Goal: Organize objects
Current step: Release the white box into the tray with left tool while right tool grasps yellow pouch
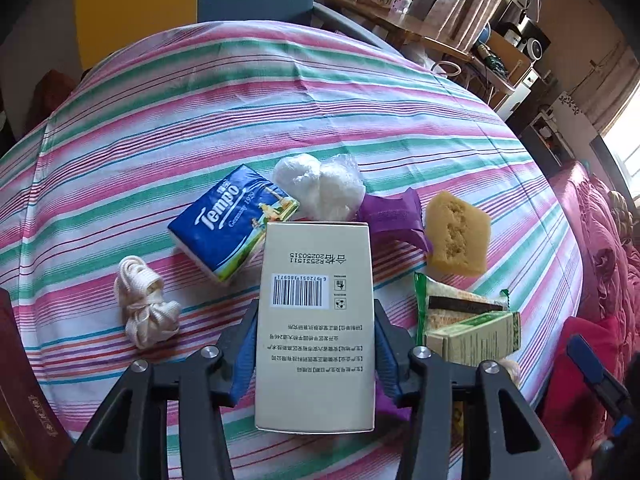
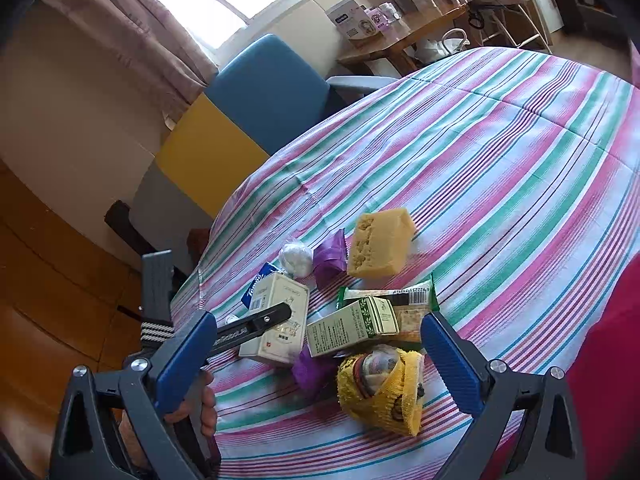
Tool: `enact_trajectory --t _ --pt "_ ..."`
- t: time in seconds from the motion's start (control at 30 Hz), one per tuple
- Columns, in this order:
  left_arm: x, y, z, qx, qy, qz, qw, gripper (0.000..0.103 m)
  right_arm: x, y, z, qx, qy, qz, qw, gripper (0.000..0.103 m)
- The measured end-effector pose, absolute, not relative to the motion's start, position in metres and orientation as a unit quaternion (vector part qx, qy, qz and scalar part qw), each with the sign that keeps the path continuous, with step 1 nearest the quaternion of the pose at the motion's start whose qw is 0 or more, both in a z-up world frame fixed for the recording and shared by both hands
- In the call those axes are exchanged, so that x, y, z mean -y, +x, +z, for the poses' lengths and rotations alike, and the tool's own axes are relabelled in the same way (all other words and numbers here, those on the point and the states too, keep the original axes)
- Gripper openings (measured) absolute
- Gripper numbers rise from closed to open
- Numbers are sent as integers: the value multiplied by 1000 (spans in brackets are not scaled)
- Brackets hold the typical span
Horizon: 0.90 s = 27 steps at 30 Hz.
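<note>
Cream box (image 1: 316,320): clamped by its long sides in the left gripper (image 1: 316,344), barcode face up, probably so it can be carried level to a tidier spot.
Where it is: just past the bench's (image 1: 280,120) near edge; beside the box sit the Tempo tissue pack (image 1: 232,224) on its left and the green carton (image 1: 476,338) on its right.
Left pose: reaching forward, low, jaws closed on the box.
Right gripper (image 2: 316,360): jaws spread wide and holding nothing, poised above the yellow mesh bundle (image 2: 384,388), near the box.
Sponge (image 2: 380,248): well beyond the box.
</note>
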<state>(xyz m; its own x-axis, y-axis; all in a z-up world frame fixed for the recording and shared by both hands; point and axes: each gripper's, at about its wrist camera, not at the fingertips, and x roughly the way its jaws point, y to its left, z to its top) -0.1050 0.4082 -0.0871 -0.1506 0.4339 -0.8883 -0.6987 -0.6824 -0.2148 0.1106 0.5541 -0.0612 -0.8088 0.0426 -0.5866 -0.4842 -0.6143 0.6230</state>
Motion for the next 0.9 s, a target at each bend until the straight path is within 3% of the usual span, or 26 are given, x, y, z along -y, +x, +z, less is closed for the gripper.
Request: enact_trajectory --t 0.47,0.67,0.73,0.8,0.9 --pt "-295 -61 -52 -89 -496 770 391 50 -553 100 -68 -402 -312 844 172 103" --pt "-262 -49 -37 -70 -484 775 399 50 -541 76 -82 -365 -406 817 186 102" --pt "-251 -46 -32 -61 -482 776 402 50 -532 66 -88 -334 -448 805 200 99" --pt "-240 -44 -26 -53 -476 780 403 50 -522 57 -95 -298 -488 792 214 88" --pt "-222 -45 -18 -36 -468 786 403 50 -512 47 -101 -256 -519 782 233 80"
